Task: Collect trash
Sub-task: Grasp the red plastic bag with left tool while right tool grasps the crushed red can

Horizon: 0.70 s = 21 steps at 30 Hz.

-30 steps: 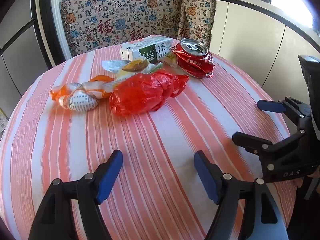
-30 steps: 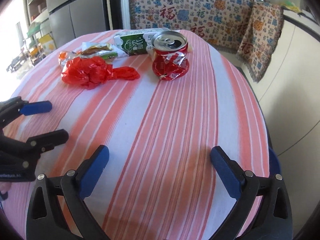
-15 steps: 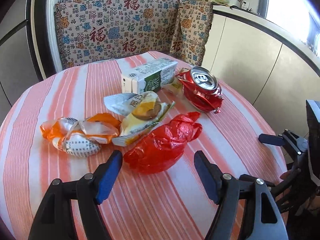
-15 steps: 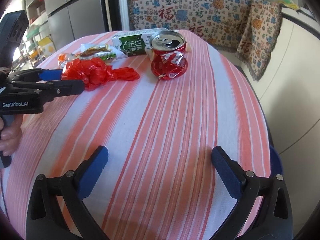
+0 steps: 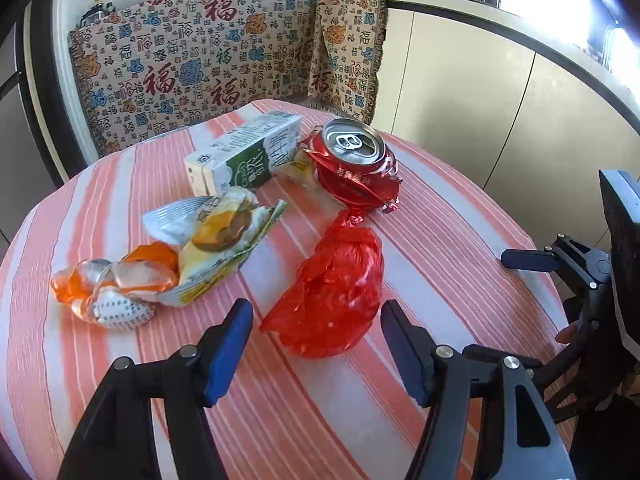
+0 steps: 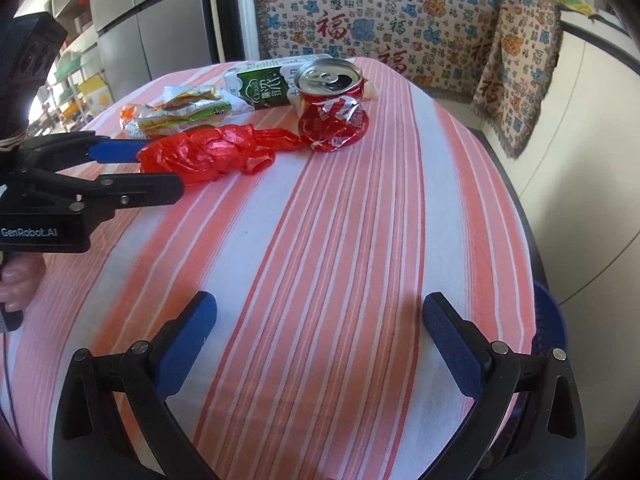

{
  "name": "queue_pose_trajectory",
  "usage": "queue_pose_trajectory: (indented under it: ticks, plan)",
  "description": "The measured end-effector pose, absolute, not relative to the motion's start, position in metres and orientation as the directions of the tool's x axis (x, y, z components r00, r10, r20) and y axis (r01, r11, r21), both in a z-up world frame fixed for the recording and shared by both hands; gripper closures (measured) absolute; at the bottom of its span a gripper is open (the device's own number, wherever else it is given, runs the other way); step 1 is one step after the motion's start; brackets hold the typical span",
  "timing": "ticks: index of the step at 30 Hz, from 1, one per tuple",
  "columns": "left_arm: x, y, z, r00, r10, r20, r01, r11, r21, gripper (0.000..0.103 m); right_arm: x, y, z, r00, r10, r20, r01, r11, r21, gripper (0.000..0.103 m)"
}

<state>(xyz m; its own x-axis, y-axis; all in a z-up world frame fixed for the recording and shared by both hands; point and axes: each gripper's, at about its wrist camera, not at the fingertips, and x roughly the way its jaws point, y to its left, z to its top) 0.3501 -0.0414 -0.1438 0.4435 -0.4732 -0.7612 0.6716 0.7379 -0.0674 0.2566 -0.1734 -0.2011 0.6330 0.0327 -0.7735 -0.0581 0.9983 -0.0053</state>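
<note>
Round table [image 6: 360, 240], striped cloth; patterned blanket [image 5: 224, 52] behind; left gripper [image 5: 316, 344] narrowing, unclamped, around red bag [image 5: 332, 292]; right gripper [image 6: 320, 340] wide, empty.

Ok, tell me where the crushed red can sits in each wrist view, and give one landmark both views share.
Left wrist: the crushed red can stands upper centre, right of the milk carton.
Right wrist: upper centre, in front of the carton's right end, beyond the red plastic bag.
Shared landmark: the patterned cloth behind the table.
</note>
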Motion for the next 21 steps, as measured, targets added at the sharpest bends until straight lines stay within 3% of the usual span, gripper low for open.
queue_pose_trajectory:
  ticks: [9, 10, 11, 17, 21]
  plan:
    - [0.352, -0.079, -0.147, 0.395, -0.468, -0.79, 0.765, 0.644, 0.001, 0.035, 0.256, -0.174, -0.202, 0.634, 0.036, -0.772, -0.058, 0.998, -0.002, 0.001]
    - [0.354, -0.079, -0.148, 0.389, -0.472, -0.791, 0.762, 0.648, -0.012, 0.039, 0.256, -0.173, -0.202, 0.635, 0.036, -0.772, -0.058, 0.998, -0.001, 0.001]
    - [0.355, -0.078, -0.149, 0.383, -0.481, -0.788, 0.756, 0.654, -0.032, 0.06, 0.255, -0.174, -0.202, 0.636, 0.039, -0.771, -0.059, 0.998, 0.002, 0.001]
    - [0.329, -0.046, -0.141, 0.409, -0.493, -0.768, 0.695, 0.714, -0.088, 0.059, 0.252, -0.175, -0.201, 0.636, 0.051, -0.77, -0.062, 0.998, 0.014, 0.001]
    - [0.296, -0.003, -0.133, 0.489, -0.429, -0.76, 0.588, 0.805, -0.075, 0.059, 0.257, -0.176, -0.199, 0.622, 0.057, -0.781, -0.06, 0.998, 0.025, 0.0]
